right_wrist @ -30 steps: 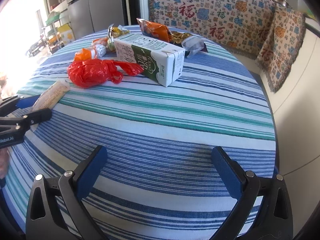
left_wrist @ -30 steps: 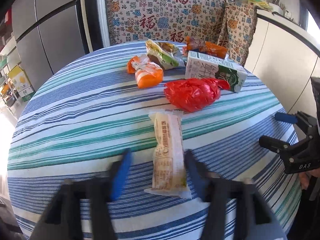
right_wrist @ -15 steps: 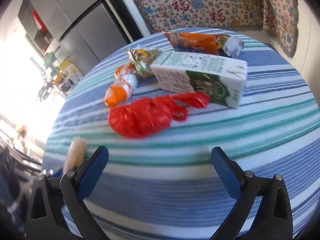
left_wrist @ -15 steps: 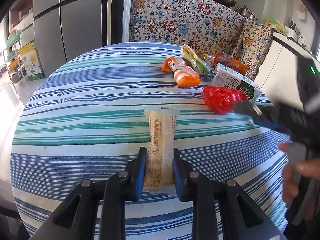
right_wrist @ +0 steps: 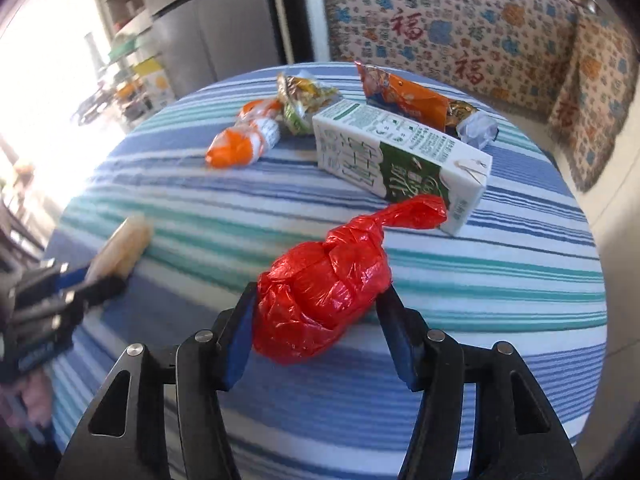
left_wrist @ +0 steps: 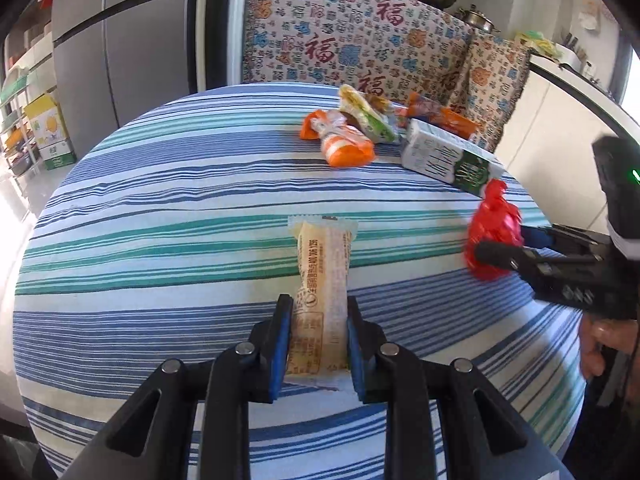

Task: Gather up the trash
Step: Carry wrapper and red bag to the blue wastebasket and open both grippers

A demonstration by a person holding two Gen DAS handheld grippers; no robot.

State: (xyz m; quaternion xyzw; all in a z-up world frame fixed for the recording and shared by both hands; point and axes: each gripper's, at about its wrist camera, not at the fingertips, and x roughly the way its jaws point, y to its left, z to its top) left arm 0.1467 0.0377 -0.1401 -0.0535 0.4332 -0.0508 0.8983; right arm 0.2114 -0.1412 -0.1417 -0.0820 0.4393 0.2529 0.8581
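Note:
My left gripper point(left_wrist: 319, 304) is shut on the near end of a long beige snack wrapper point(left_wrist: 323, 264), which lies on the blue-and-green striped tablecloth point(left_wrist: 160, 200). A crumpled red plastic bag point(right_wrist: 332, 272) sits between the pads of my right gripper point(right_wrist: 320, 296); its jaws are closing and both pads touch the bag. In the left wrist view that right gripper point(left_wrist: 508, 244) reaches in from the right onto the red bag point(left_wrist: 494, 220). The left gripper point(right_wrist: 92, 280) shows blurred at the left of the right wrist view.
Beyond the bag lie a green-and-white milk carton point(right_wrist: 400, 164), an orange-and-white wrapper point(right_wrist: 240, 144), a green-yellow snack bag point(right_wrist: 300, 104) and an orange snack bag point(right_wrist: 404, 96). Patterned cloth point(left_wrist: 340, 40) hangs behind the round table. A hand point(left_wrist: 596, 340) holds the right gripper.
The left jaws closed on the beige wrapper. The right gripper moved left to the red bag and its jaws narrowed around it; the bag is bunched up now.

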